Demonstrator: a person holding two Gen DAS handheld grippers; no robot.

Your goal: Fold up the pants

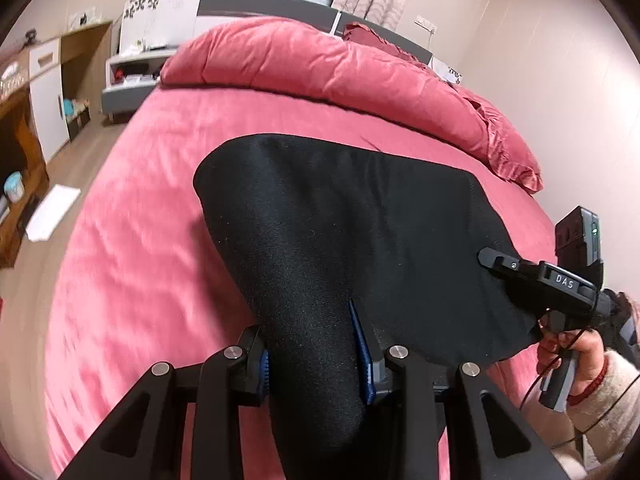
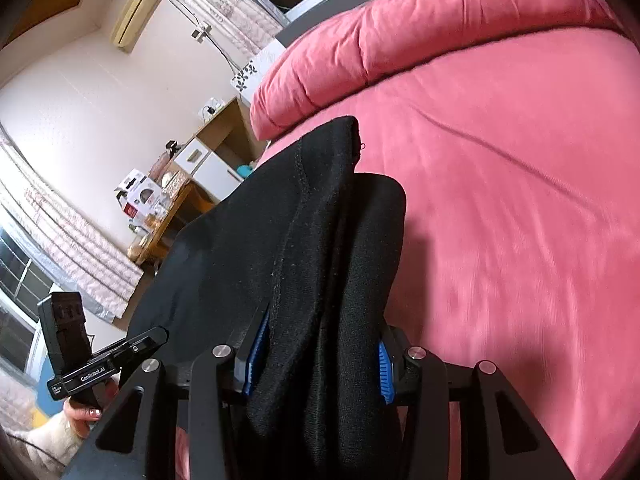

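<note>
Fingers of the left gripper (image 1: 312,356) and right gripper (image 2: 316,360) clamp the black knit pants (image 1: 340,220) above the pink bed (image 1: 132,240); next, probably carrying the fold across evenly.

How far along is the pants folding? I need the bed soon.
Done: little that shows. The black pants look doubled at most. In hand: left tongs and right tongs each pinch a bunch of cloth, raising the near edge off the pink bed. Left: carry the fold over, lay it flat, release.
</note>
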